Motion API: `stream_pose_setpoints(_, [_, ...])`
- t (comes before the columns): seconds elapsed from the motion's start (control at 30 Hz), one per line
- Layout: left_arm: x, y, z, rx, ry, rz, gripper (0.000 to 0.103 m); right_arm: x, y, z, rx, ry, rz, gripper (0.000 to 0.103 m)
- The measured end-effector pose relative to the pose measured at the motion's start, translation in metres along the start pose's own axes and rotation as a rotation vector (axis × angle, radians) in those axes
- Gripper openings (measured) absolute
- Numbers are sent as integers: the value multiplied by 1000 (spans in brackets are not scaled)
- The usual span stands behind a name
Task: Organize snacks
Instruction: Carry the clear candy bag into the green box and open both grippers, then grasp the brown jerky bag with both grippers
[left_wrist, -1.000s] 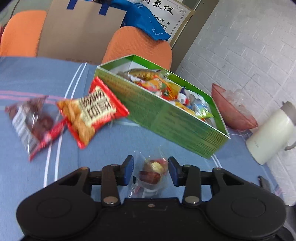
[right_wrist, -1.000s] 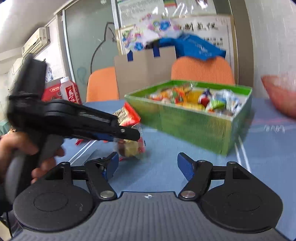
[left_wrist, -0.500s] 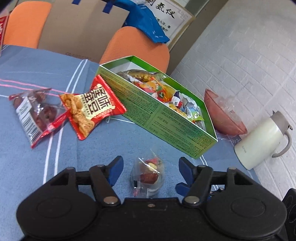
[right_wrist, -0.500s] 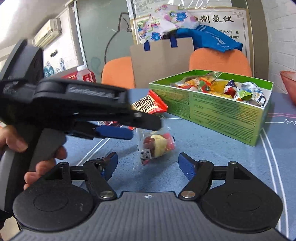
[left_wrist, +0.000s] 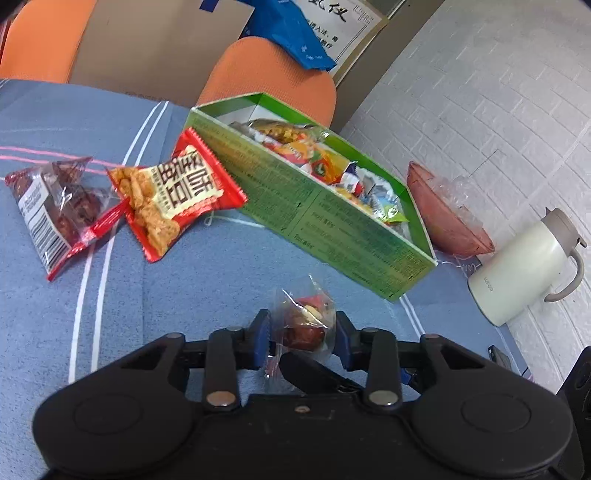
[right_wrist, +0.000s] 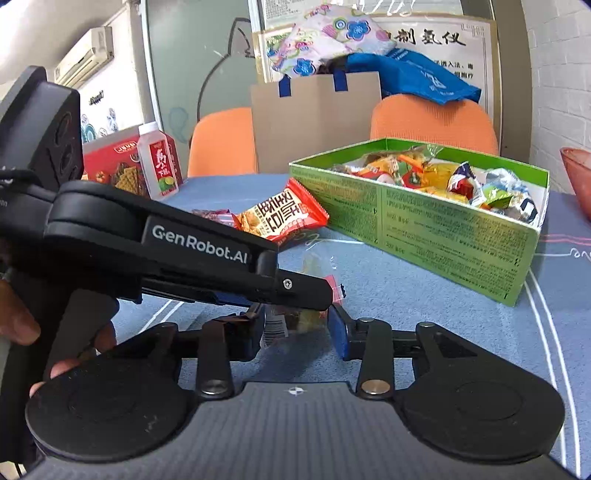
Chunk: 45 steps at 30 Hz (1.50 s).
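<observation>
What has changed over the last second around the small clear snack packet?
Both grippers have just been closing on the small packet: the right gripper came in with open jaws and now squeezes it; the left gripper reopened, then narrowed beside it again. The green box and the red packets stayed put.

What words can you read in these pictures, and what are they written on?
"GenRobot.AI": on the left gripper, on its black arm.
"制氢仪": big characters on the wall poster; its small print is too small to read.
Red snack packet: big Chinese characters, too tilted to read surely.
Green box: side print too small.
Red drink carton: characters blurred.
White jug: small logo, unreadable.
</observation>
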<state>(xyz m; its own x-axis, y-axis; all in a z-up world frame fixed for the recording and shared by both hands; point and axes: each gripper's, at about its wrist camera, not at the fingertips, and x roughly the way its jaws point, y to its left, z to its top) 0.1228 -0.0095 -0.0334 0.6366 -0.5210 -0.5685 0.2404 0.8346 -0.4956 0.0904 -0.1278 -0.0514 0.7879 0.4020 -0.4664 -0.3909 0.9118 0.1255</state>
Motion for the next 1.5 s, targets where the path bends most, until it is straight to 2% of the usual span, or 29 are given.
stream_pose_setpoints(0.27, [-5, -43, 34, 111, -79, -27, 88, -19, -13, 26, -13, -143, -46, 65])
stream_pose_setpoints(0.57, [26, -73, 84, 178, -139, -82, 88, -10, -50, 60, -20, -276, -122, 65])
stream_pose_setpoints(0.7, [43, -81, 101, 184, -161, -93, 88, -1, -66, 74, -19, -309, -147, 64])
stream_pose_setpoints(0.87, [63, -81, 114, 213, -175, -69, 91, 17, -81, 83, -11, -327, -164, 64])
stream_pose_setpoints(0.9, [69, -79, 113, 221, -171, -56, 100, 23, -82, 82, -23, -329, -176, 63])
stream_pose_setpoints(0.97, [78, -70, 109, 221, -152, -7, 103, 38, -85, 76, -39, -304, -221, 64])
stream_pose_setpoints(1.03, [77, -58, 99, 188, -177, 61, 103, 50, -89, 70, -33, -228, -240, 82])
stream_pose_setpoints(1.07, [72, -51, 95, 172, -182, 55, 103, 50, -90, 64, -23, -220, -234, 90])
stream_pose_setpoints(1.13, [58, -39, 89, 134, -193, 23, 103, 39, -90, 54, 2, -252, -220, 98])
stream_pose_setpoints(1.17, [51, -35, 87, 114, -202, 31, 103, 34, -90, 53, 14, -259, -223, 103])
stream_pose_setpoints(1.3, [16, -23, 73, 64, -233, 34, 103, 16, -85, 53, 63, -280, -206, 103])
stream_pose_setpoints(1.5, [-31, 7, 35, -1, -232, 128, 103, -6, -67, 42, 135, -272, -68, 103])
